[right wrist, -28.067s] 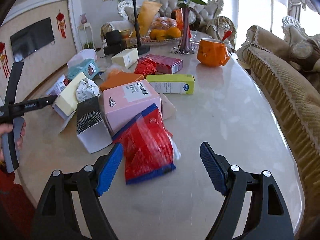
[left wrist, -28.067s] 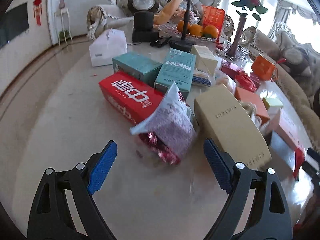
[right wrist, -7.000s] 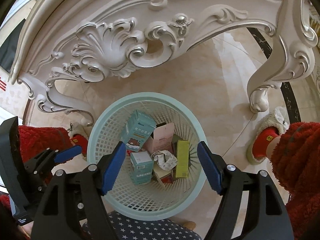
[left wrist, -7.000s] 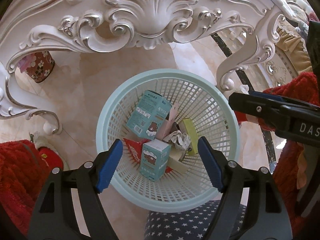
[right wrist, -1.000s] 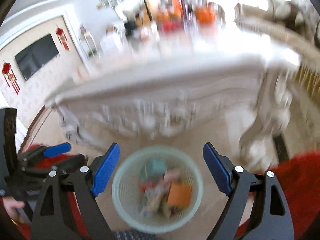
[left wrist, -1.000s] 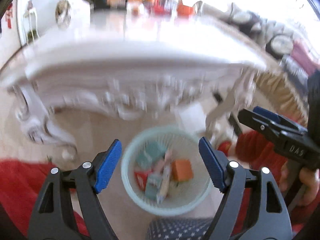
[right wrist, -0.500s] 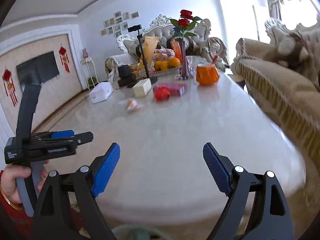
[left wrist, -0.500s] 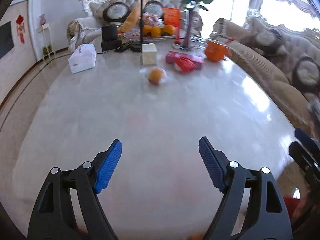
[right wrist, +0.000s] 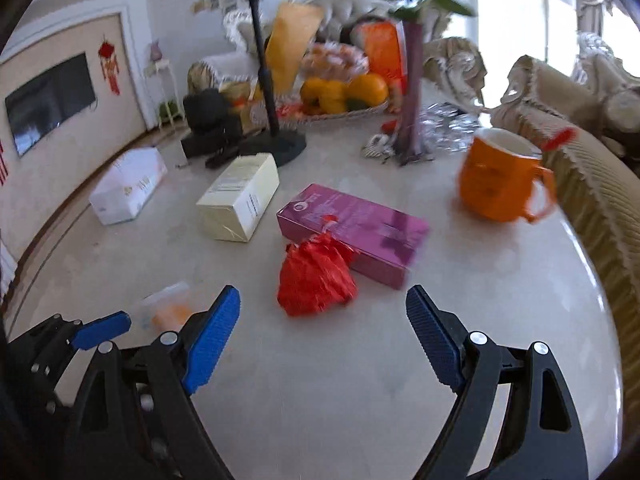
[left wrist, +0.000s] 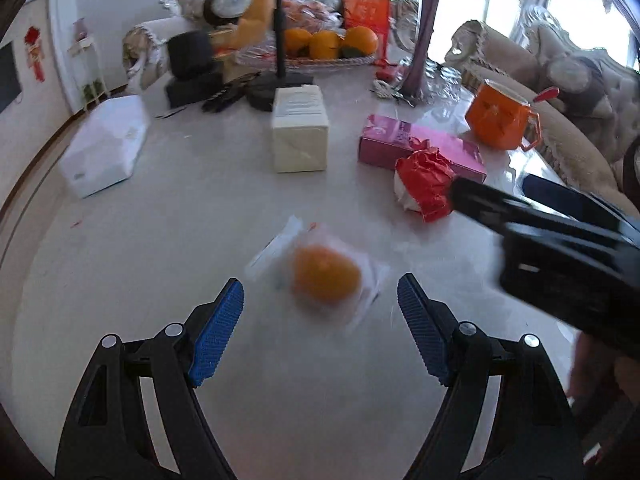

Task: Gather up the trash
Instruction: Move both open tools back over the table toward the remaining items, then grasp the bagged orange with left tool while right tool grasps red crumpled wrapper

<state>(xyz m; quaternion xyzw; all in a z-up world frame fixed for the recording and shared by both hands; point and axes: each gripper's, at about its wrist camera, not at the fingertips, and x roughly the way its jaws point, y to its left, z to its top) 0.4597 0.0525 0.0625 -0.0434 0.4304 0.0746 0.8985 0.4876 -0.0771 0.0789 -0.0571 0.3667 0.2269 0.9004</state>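
Television (right wrist: 50, 100) only in my right view, wrapped orange (left wrist: 325, 278) clearer from left, both claws wide and empty, bare bench (right wrist: 340, 380) ahead

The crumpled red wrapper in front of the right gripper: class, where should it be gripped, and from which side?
Grip the crumpled red wrapper across its bulging middle, coming from above and the near side with the open right gripper. The pink box touches its far edge, so that side is blocked; its soft, crushed shape should squeeze easily.
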